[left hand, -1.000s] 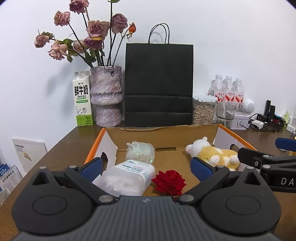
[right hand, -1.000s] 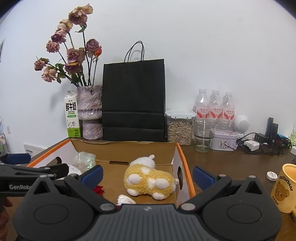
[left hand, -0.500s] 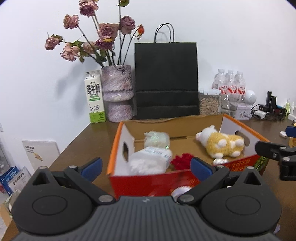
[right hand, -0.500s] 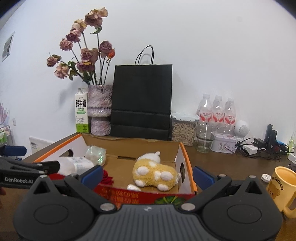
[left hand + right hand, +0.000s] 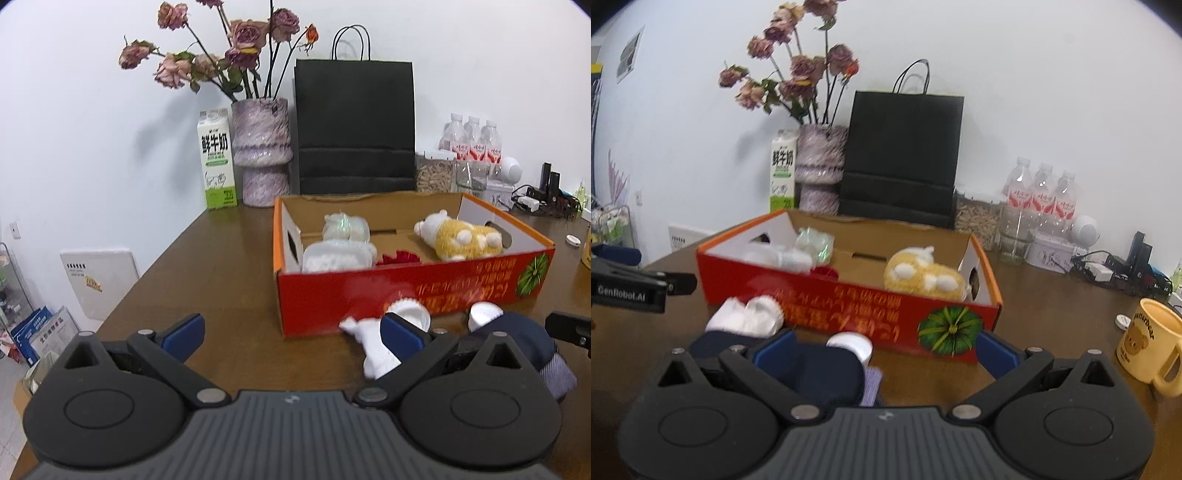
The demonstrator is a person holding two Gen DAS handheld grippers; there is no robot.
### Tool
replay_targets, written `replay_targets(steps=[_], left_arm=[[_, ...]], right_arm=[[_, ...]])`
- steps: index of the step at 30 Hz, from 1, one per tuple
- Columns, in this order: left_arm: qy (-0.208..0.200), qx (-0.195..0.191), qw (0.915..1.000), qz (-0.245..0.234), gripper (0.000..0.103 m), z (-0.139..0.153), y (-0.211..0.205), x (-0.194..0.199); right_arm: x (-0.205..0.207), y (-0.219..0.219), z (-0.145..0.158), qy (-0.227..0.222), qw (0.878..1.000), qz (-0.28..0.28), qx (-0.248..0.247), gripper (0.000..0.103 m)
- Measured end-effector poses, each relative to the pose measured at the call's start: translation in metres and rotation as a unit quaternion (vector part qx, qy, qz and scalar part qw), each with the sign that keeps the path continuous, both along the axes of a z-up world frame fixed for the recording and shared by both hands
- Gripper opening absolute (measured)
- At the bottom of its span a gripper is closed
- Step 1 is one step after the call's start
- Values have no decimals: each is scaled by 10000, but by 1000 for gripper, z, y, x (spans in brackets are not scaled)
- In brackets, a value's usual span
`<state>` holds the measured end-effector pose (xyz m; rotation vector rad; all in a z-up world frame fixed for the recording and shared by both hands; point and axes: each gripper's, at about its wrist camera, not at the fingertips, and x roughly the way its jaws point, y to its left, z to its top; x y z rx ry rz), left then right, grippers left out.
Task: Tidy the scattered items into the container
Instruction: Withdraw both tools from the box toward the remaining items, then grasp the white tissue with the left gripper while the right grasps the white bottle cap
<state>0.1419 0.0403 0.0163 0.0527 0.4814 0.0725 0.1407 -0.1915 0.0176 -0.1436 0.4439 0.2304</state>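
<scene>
Left wrist: left gripper (image 5: pixel 291 334) wide open, empty. Red box (image 5: pixel 406 291) long axis left-right, print upside down; holds yellow plush (image 5: pixel 458 240). White sock (image 5: pixel 373 345) and navy sock (image 5: pixel 524 332) on table before it. Right wrist: right gripper (image 5: pixel 884 349) wide open, empty, over navy sock (image 5: pixel 816 365).

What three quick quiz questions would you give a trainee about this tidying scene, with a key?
1. True or false: the yellow plush toy lies inside the red box.
2. Where is the white cloth? A: in the box. B: on the table, in front of the box. C: in a paper bag.
3. Fill in: the left claw and right claw are both ____.

Key: 1 true; 2 B; 3 open.
</scene>
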Motion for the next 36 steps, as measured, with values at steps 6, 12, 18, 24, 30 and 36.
replay_targets(steps=[6,12,18,24,30,36], left_arm=[[54,29,10000,-38,103,-2,2,-6],[20,6,9999,-151,103,2,-1,-3],[134,4,9994,-310,103,0,-8,5],[341,-44,9984,-445,103,0,-12,21],[910,-156,9928,-766,103,1,-17,48],[1631,-216,9831,-806,103,-2,-21,81]], right_arm=[[-5,1,-4,95,9999,12,-67,103],[-2,2,0,81,9999,6,-58,103],[4,3,-1,160,9999,-2,-44,103],[18,2,0,268,9996,-16,-71,103],[55,1,11,816,9965,181,22,103],[93,13,12,1634,9862,281,-32,98]])
